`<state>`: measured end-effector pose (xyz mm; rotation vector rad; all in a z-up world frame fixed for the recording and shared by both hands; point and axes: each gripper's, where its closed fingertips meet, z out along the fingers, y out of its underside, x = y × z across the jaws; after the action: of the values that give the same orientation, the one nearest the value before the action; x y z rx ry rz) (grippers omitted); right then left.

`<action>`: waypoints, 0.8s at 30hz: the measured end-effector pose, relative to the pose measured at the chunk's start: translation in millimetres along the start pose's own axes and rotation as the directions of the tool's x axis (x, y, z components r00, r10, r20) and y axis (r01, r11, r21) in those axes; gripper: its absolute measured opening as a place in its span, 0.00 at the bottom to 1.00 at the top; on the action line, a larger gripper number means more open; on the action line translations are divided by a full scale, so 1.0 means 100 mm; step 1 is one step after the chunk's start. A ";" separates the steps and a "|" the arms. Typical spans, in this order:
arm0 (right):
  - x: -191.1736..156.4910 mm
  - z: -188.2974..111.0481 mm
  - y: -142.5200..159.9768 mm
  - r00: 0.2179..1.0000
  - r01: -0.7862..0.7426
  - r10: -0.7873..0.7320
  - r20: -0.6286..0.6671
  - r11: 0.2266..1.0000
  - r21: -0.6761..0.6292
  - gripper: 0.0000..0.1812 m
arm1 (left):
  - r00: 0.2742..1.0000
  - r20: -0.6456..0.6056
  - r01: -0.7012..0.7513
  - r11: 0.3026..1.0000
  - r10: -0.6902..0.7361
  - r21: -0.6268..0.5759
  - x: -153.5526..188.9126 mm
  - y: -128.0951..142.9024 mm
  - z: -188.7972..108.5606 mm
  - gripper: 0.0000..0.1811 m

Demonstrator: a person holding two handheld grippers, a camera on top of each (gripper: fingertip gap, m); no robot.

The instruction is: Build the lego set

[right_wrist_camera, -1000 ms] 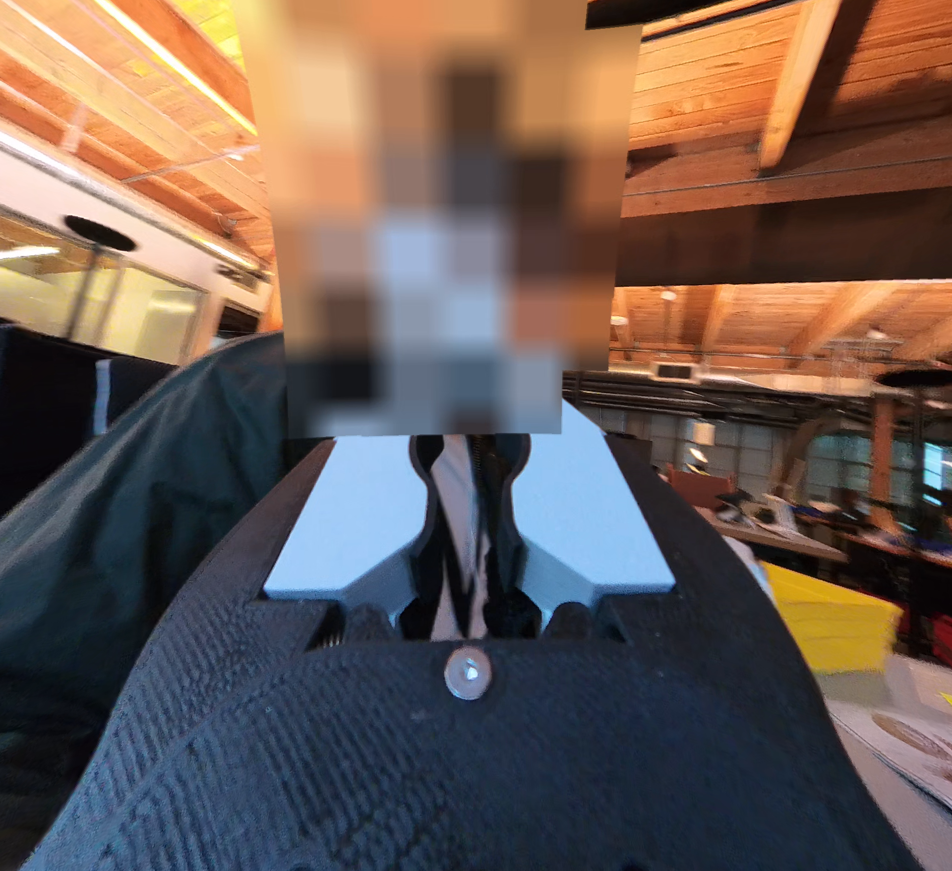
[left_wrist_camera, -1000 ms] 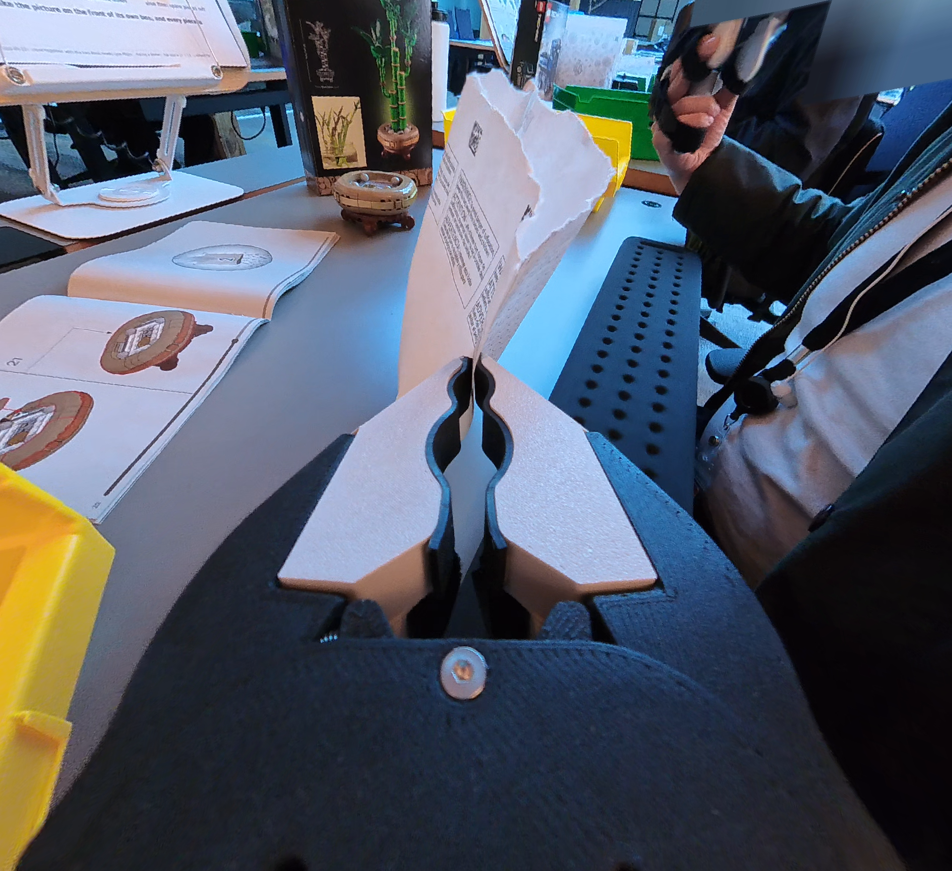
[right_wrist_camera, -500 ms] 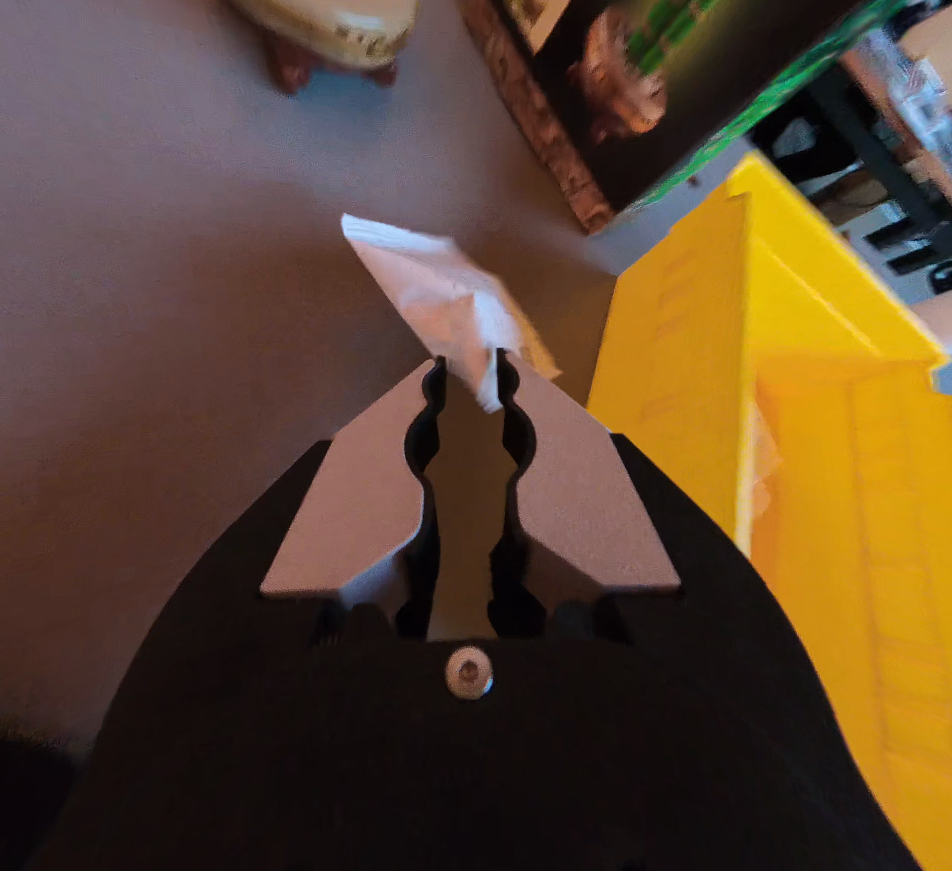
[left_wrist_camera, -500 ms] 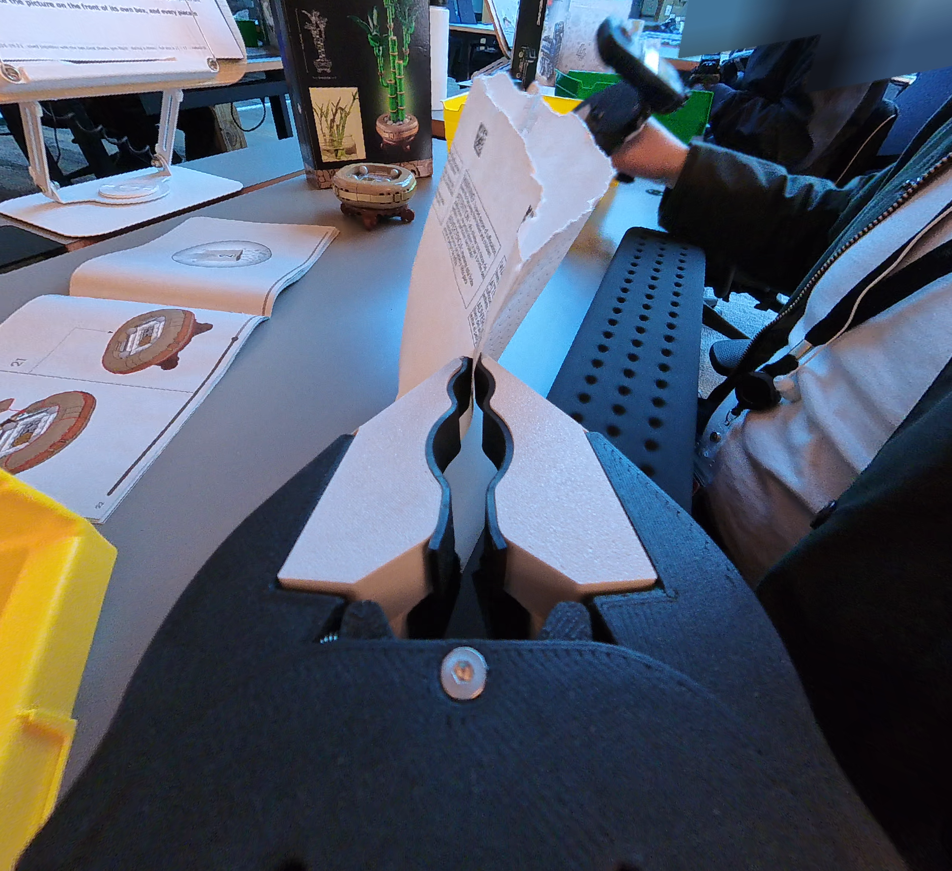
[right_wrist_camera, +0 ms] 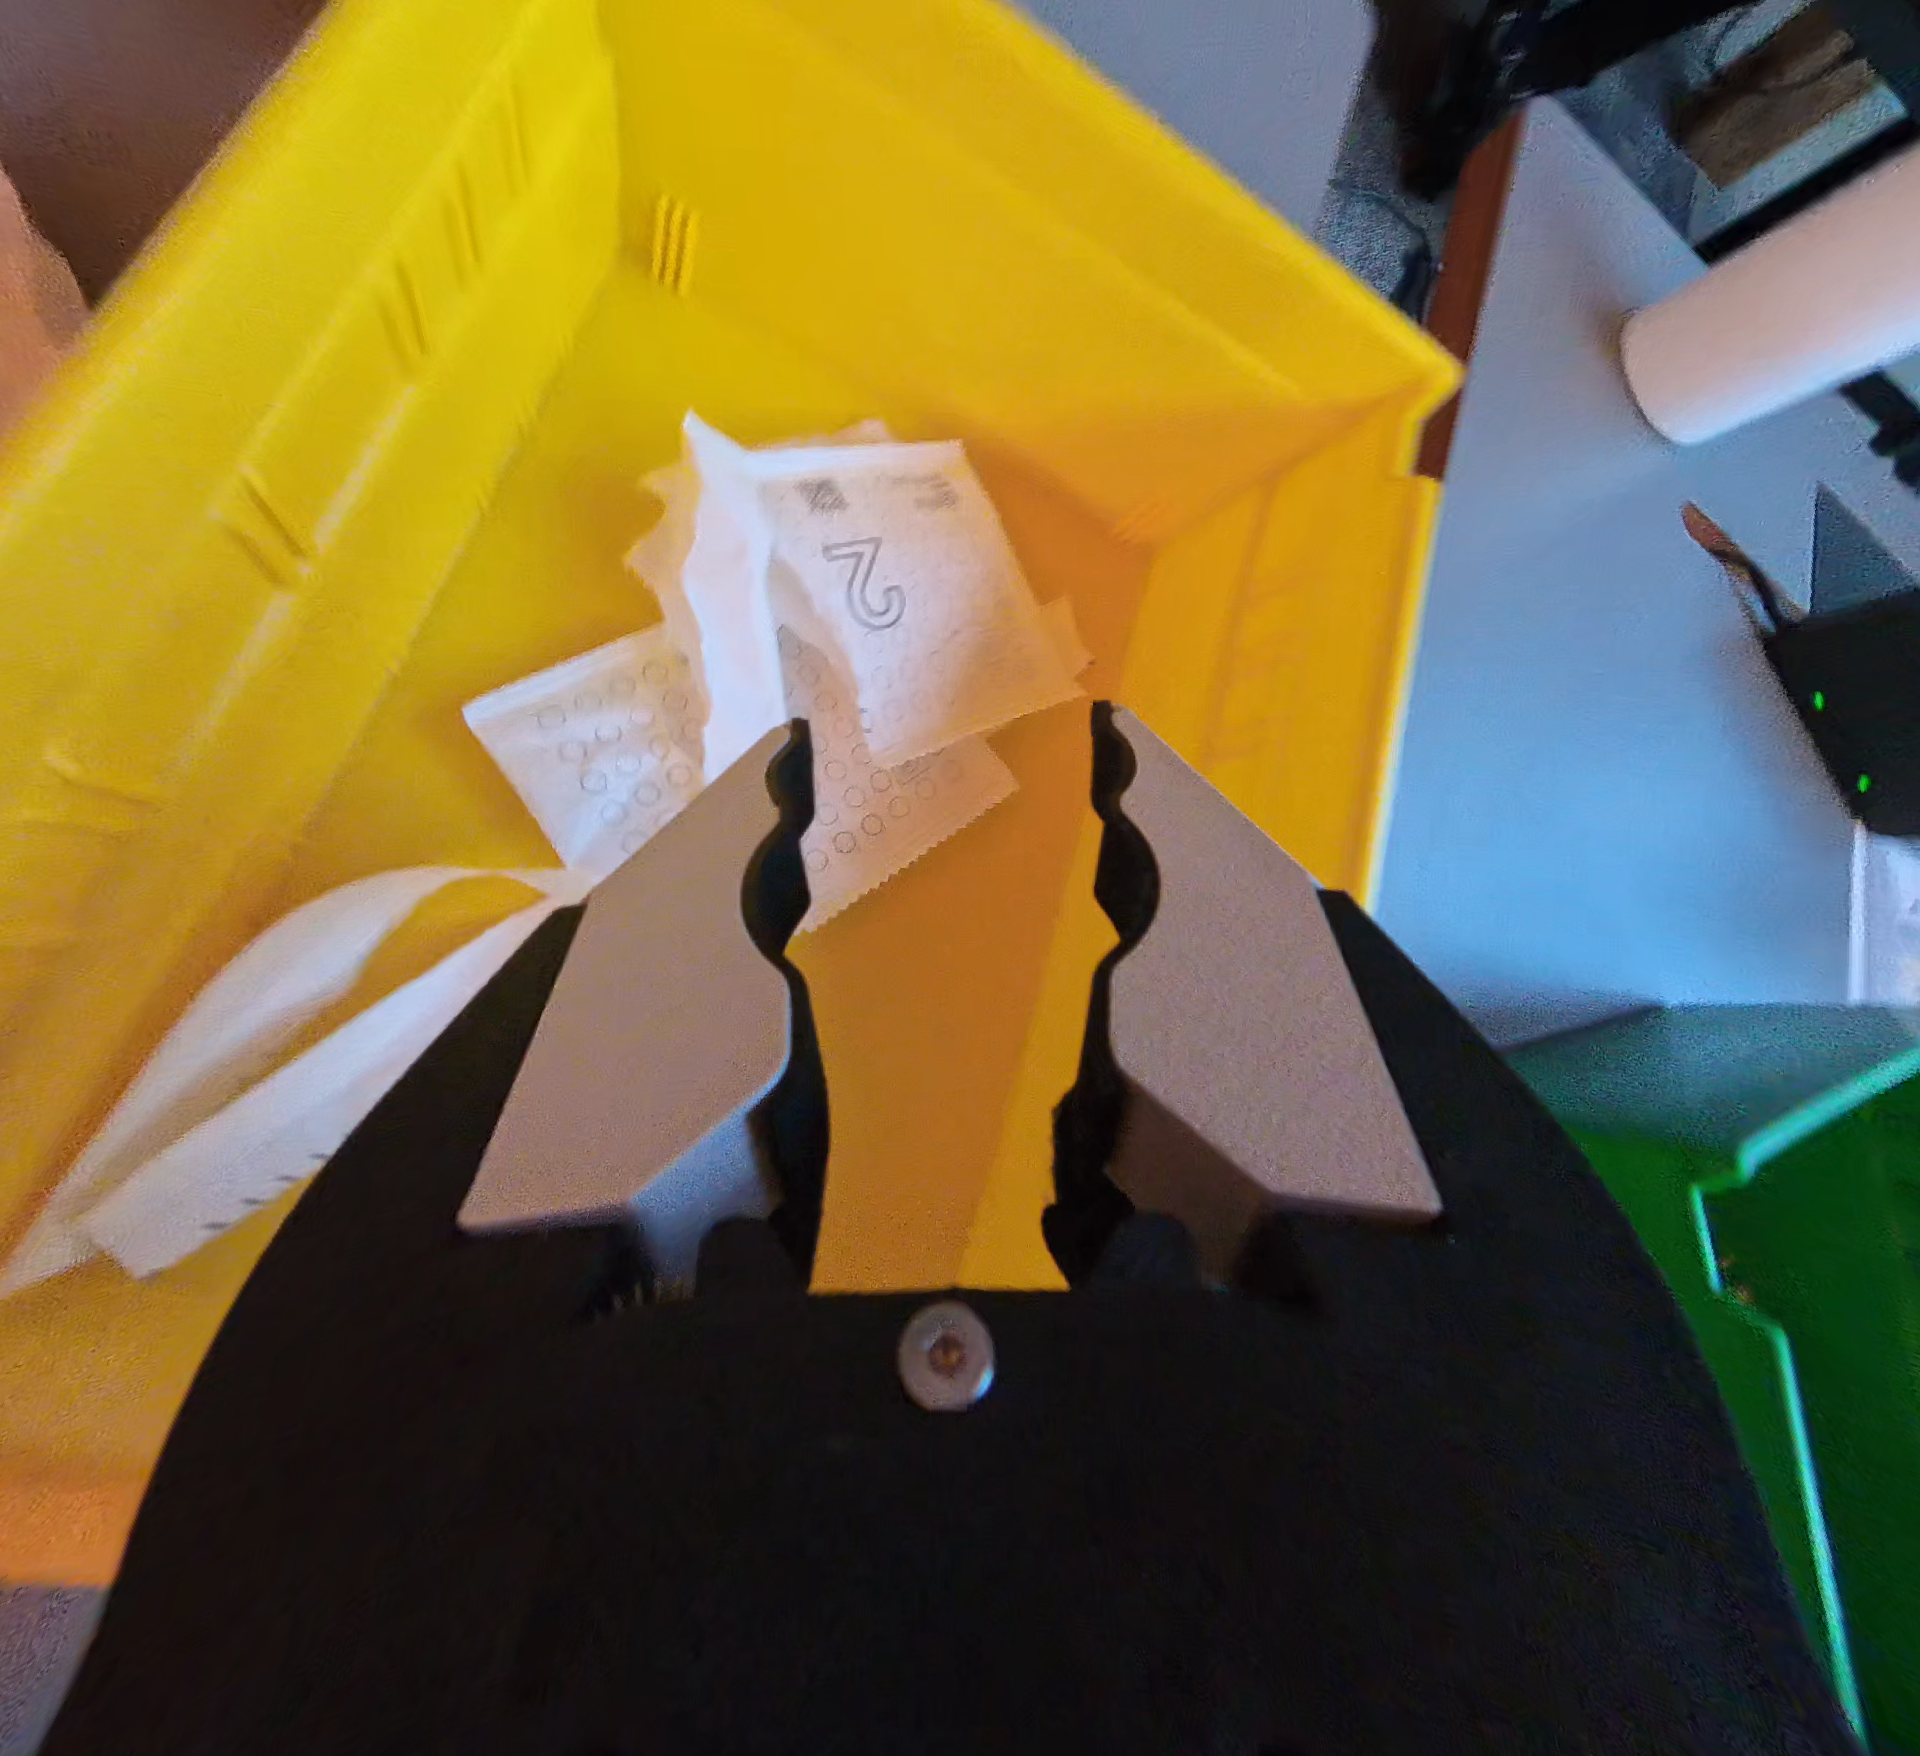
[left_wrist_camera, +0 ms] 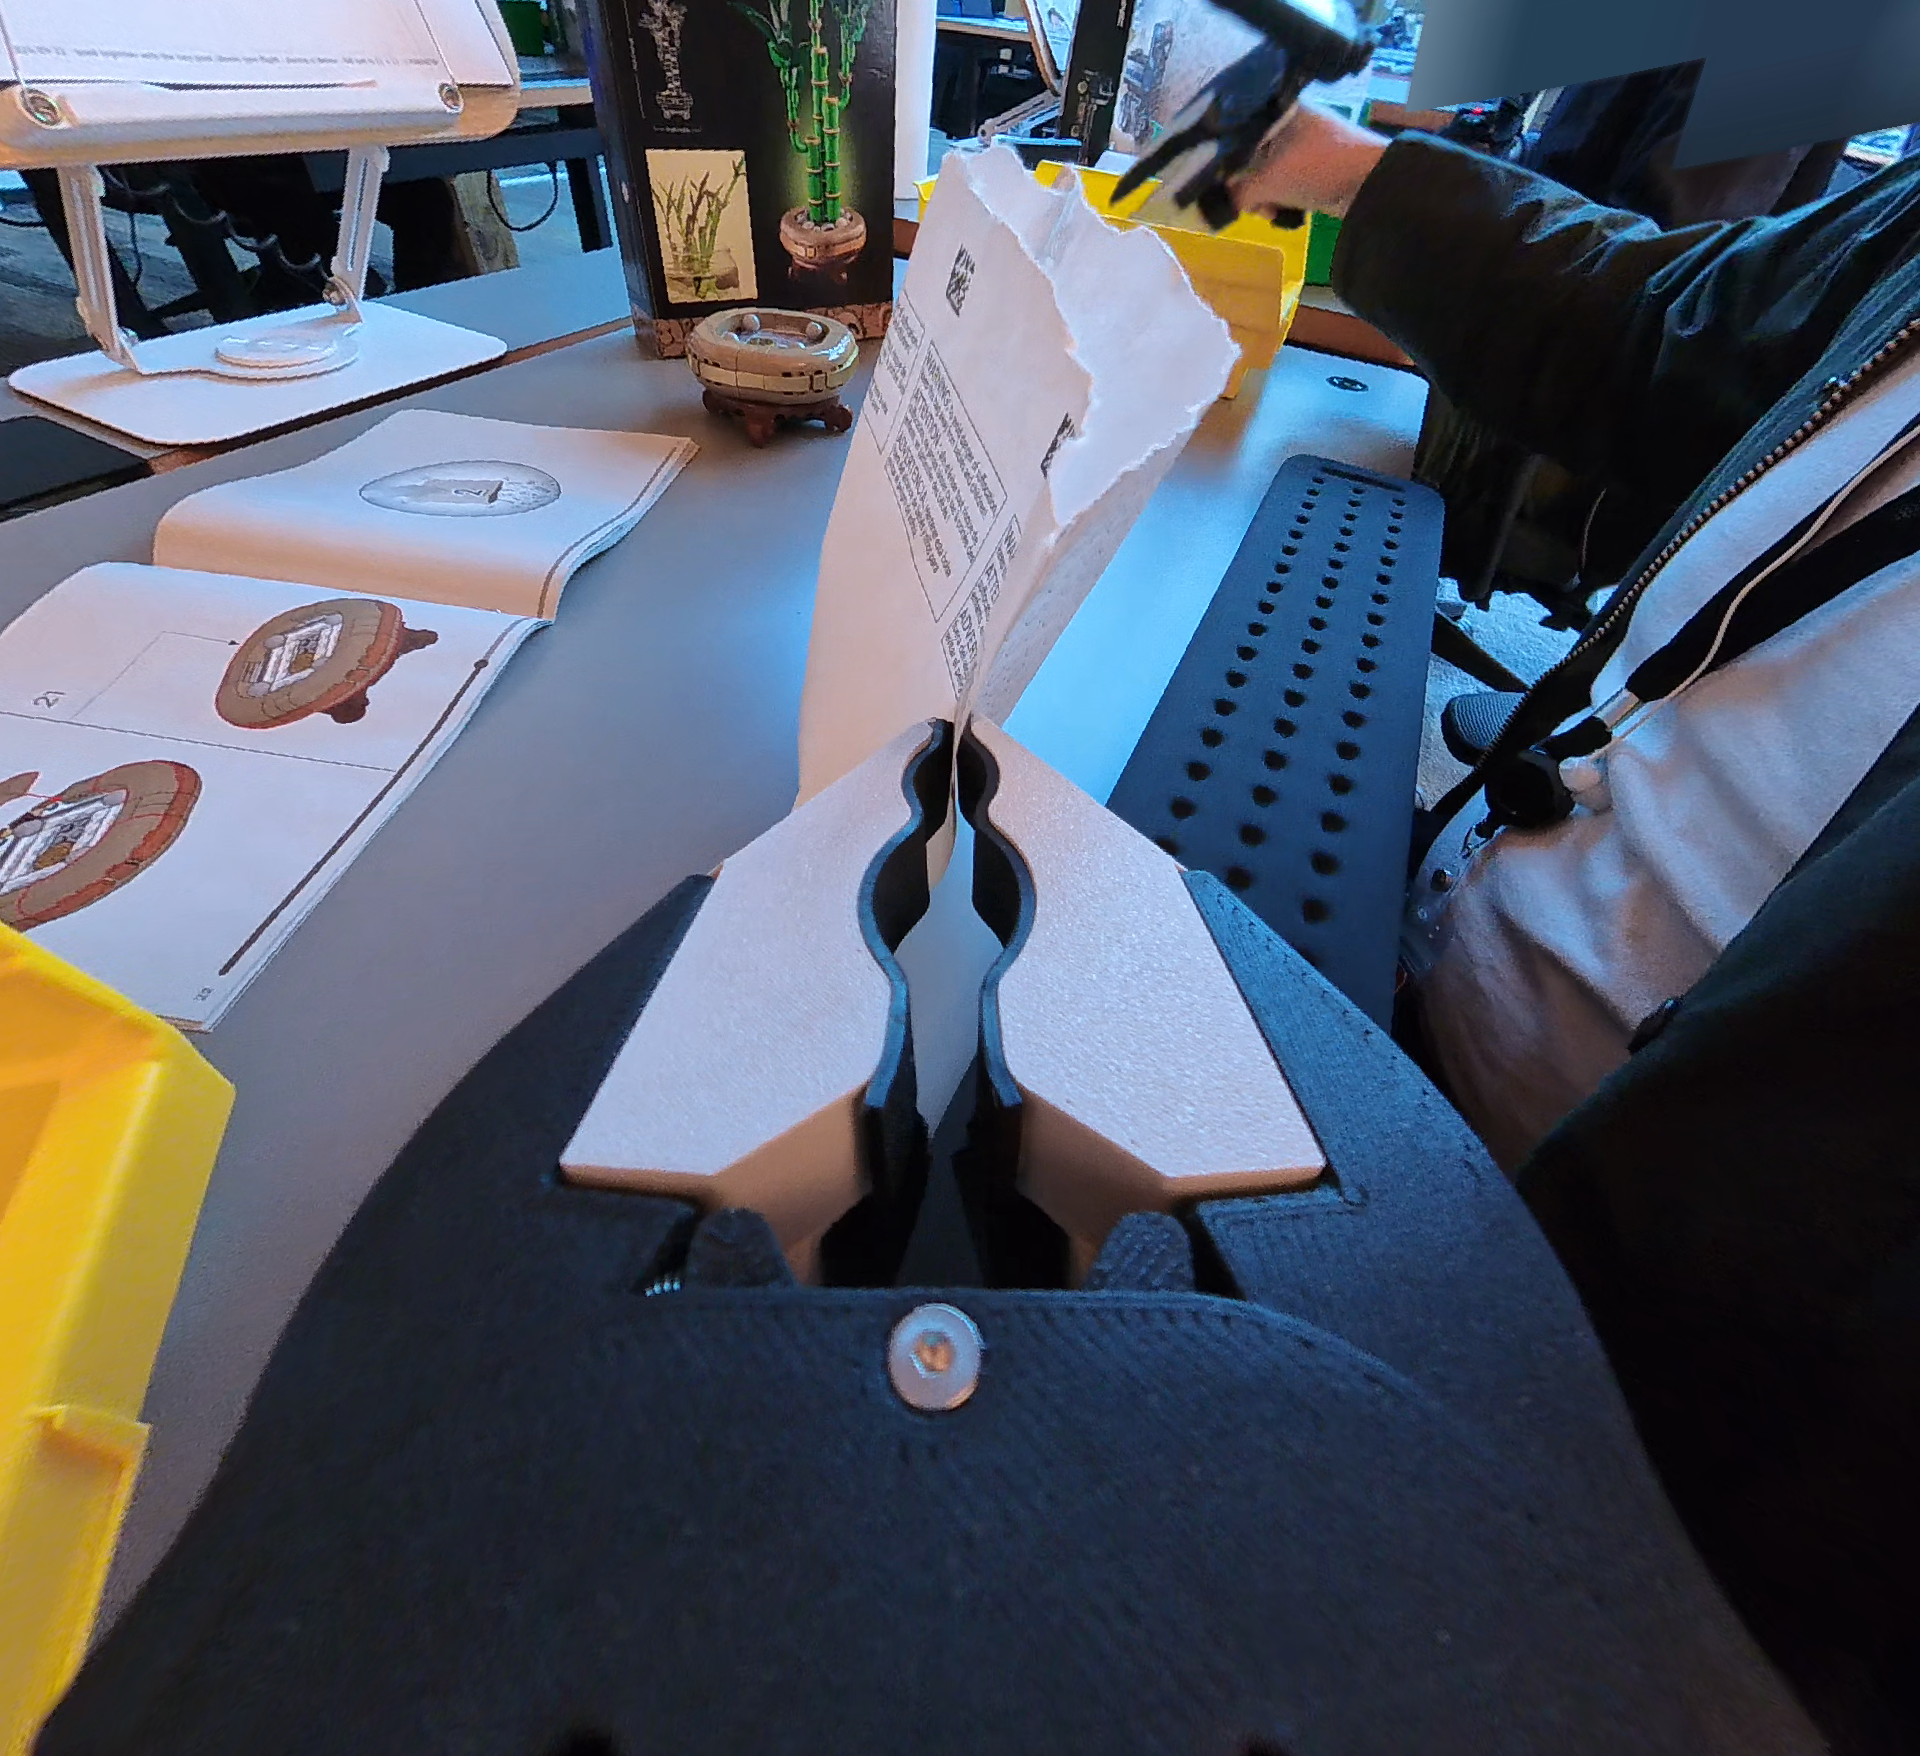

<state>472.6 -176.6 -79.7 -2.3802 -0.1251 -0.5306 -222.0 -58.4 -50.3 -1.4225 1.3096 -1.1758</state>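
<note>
We see a white paper bag (left_wrist_camera: 997, 449) with black print held upright over our grey table (left_wrist_camera: 623, 719), and a tan and brown model base (left_wrist_camera: 774, 366) beyond it by a black box (left_wrist_camera: 743, 85) showing green bamboo. To the right, white bags (right_wrist_camera: 883, 626) dotted with small grey circles lie in a bright yellow bin (right_wrist_camera: 935, 179). Near left, an open white booklet (left_wrist_camera: 270, 667) shows brown drawings.

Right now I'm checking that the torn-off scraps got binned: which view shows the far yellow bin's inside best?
The right wrist view: it looks down into the yellow bin, paper scraps lying under the open right claw. The left wrist view shows only its rim beyond the held paper bag.
</note>
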 end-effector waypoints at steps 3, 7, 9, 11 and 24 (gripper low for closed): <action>-0.06 0.21 0.01 0.997 0.079 -0.079 -0.014 0.996 -0.030 0.26 | 1.000 0.004 0.009 1.000 -0.009 0.001 -0.01 0.00 0.02 0.00; -0.19 0.45 0.06 0.992 0.122 -0.119 0.047 0.990 -0.075 0.26 | 1.000 0.001 0.012 1.000 -0.012 -0.006 -0.02 -0.01 0.05 0.00; -0.20 0.54 0.06 0.988 0.154 -0.153 0.026 0.984 -0.086 0.21 | 1.000 0.002 0.007 1.000 -0.007 -0.008 -0.02 -0.02 0.07 0.00; -0.22 0.59 0.07 0.987 0.163 -0.162 0.021 0.982 -0.092 0.09 | 1.000 0.002 0.004 1.000 -0.004 -0.006 -0.02 -0.01 0.08 0.00; 0.07 0.11 -0.26 0.998 -0.001 0.010 -0.058 0.987 0.162 0.00 | 1.000 -0.006 0.013 1.000 -0.013 0.001 -0.02 0.01 0.03 0.00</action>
<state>477.2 -150.0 -68.4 -2.2044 -0.1305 -0.5652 -219.7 -56.4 -52.2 -1.4297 1.3058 -1.1898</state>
